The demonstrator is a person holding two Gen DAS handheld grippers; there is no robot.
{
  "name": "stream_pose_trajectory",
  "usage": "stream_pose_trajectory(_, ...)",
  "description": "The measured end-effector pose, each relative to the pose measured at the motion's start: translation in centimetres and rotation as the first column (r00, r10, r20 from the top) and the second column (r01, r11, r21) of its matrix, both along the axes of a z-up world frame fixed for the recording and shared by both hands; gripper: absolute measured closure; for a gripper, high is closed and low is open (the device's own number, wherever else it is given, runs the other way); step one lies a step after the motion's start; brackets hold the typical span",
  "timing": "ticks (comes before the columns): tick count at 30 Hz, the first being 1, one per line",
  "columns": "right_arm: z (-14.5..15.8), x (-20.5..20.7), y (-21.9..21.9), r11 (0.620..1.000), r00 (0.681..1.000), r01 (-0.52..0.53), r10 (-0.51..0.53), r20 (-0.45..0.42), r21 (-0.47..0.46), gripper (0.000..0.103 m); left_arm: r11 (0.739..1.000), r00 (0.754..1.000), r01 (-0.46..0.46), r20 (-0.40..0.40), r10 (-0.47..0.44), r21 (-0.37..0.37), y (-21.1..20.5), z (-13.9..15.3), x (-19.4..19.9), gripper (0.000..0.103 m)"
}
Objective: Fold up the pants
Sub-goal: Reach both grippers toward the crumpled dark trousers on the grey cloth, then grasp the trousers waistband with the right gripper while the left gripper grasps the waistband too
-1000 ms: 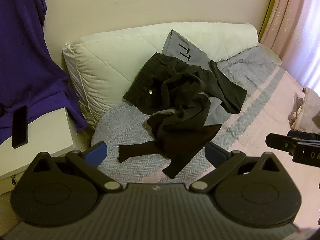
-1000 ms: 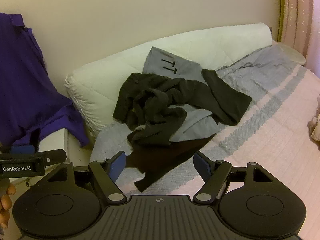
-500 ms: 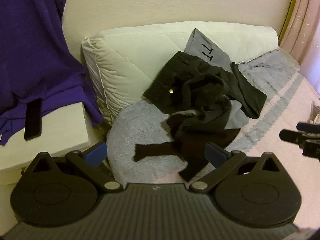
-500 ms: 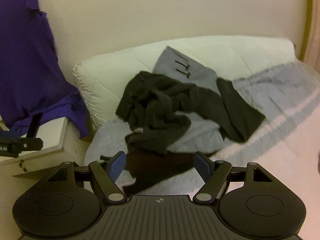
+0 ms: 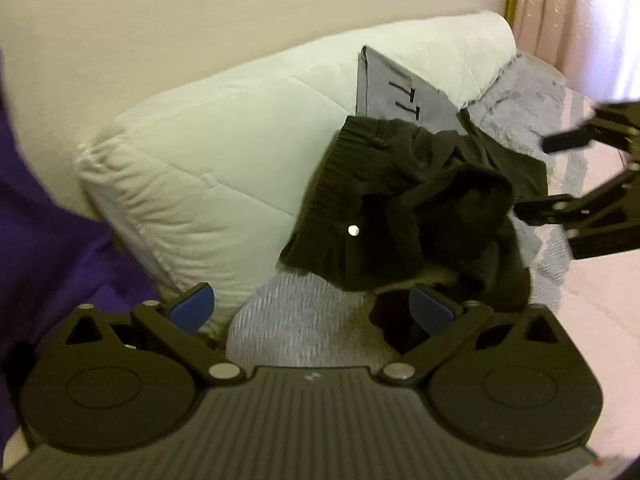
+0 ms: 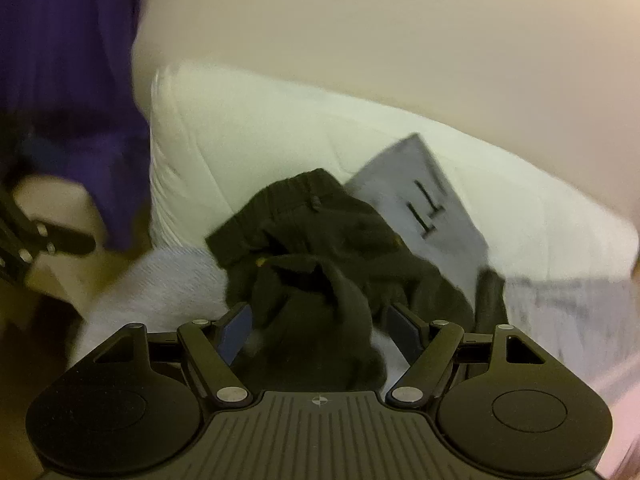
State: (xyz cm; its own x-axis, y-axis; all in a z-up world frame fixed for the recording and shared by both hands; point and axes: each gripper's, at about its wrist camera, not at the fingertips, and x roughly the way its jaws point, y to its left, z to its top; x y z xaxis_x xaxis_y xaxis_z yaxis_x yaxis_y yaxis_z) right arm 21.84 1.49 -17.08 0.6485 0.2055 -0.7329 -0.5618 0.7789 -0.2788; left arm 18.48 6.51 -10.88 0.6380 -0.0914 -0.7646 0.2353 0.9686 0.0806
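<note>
Black pants lie crumpled on the bed, their waistband leaning against a white pillow. My left gripper is open just in front of the pile's left lower edge, holding nothing. From the right, my right gripper reaches the pile with its fingers spread. In the right wrist view the pants fill the middle, and a bunched fold of black cloth sits between the open fingers of my right gripper. The left gripper shows at the left edge there.
A grey garment with black marks lies under and behind the pants, also visible as the grey garment. A purple garment hangs at the left. The grey and pink bed cover stretches right. A pink curtain hangs at the far right.
Both grippers moved in close to the pants. The right one dropped low, so black cloth now lies between its fingers. Both stay open.
</note>
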Motion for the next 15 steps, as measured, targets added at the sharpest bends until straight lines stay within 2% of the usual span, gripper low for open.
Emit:
stream_pose_trajectory(2, -2.4, 2.1, 1.5, 0.993, 0.998, -0.067, 0.068, 0.006, -0.096, 0.031, 1.0, 1.0, 0.021, -0.011, -0.021, 0.009, 0.3, -1.5, 1.9, 0.001)
stream_pose_trajectory(6, -6.8, 4.6, 3.5, 0.939, 0.982, -0.18, 0.191, 0.007, -0.294, 0.032, 0.999, 0.999, 0.05, -0.005, -0.05, 0.005, 1.0, -3.6, 3.9, 0.001)
stream_pose_trajectory(7, -7.6, 5.0, 3.8, 0.922, 0.976, -0.206, 0.218, 0.0, -0.328, 0.039, 0.999, 0.999, 0.054, -0.006, -0.054, 0.003, 1.1, -3.9, 4.1, 0.001)
stream_pose_trajectory(8, -8.1, 5.4, 3.9, 0.91, 0.972, -0.225, 0.236, -0.009, -0.349, 0.061, 0.998, 0.998, 0.06, -0.007, -0.06, 0.001, 1.2, -4.1, 4.4, 0.001)
stream_pose_trajectory(9, -8.5, 5.7, 4.0, 0.903, 0.97, -0.231, 0.242, -0.015, -0.363, 0.068, 0.998, 0.998, 0.065, -0.006, -0.065, 0.0, 1.3, -4.3, 4.5, 0.001)
stream_pose_trajectory(10, -8.3, 5.8, 3.8, 0.909, 0.974, -0.213, 0.225, -0.008, -0.357, 0.077, 0.998, 0.998, 0.068, -0.004, -0.068, -0.001, 1.4, -4.5, 4.6, 0.001)
stream_pose_trajectory(11, -7.8, 5.9, 3.4, 0.929, 0.981, -0.188, 0.195, -0.009, -0.32, 0.1, 0.997, 0.997, 0.072, -0.006, -0.072, -0.002, 1.5, -4.4, 4.7, 0.001)
stream_pose_trajectory(15, -3.5, 3.5, 0.0, 0.991, 0.999, -0.036, 0.037, 0.005, -0.131, 0.102, 0.995, 0.996, 0.094, 0.01, -0.093, -0.019, 1.8, -3.0, 4.1, 0.001)
